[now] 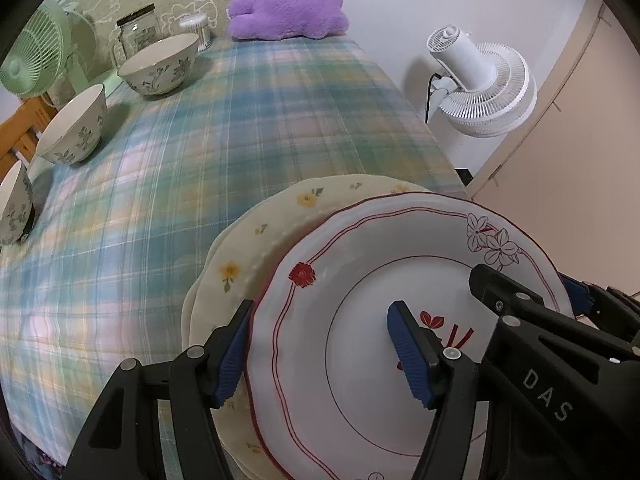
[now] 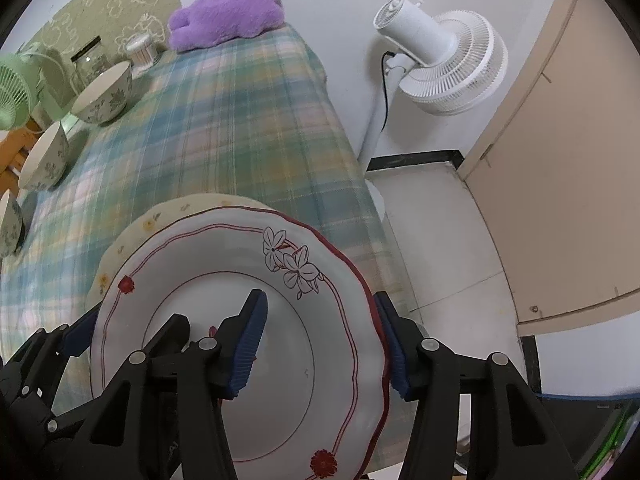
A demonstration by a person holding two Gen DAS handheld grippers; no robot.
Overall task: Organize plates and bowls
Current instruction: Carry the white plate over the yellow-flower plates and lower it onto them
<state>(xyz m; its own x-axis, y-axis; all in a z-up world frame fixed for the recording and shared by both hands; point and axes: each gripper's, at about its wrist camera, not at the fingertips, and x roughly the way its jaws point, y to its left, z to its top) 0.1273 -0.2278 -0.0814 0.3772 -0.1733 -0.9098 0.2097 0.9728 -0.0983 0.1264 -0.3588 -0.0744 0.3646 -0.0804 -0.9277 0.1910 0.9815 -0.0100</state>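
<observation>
Both grippers — left gripper [image 1: 320, 354], right gripper [image 2: 322, 344] — straddle the white plate's [image 1: 360, 360] opposite rims, apparently to seat it squarely on the yellow-flowered plate [image 1: 256, 240] — whether they pinch it, I cannot tell

"DAS" on right gripper [image 1: 576, 304], probably.

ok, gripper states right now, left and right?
Left gripper: straddles the left rim of the white plate; grip cannot be told.
Right gripper: straddles its right rim; cannot be told.

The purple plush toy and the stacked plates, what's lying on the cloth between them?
Nothing: in both wrist views only bare plaid cloth lies between purple plush and plates.
</observation>
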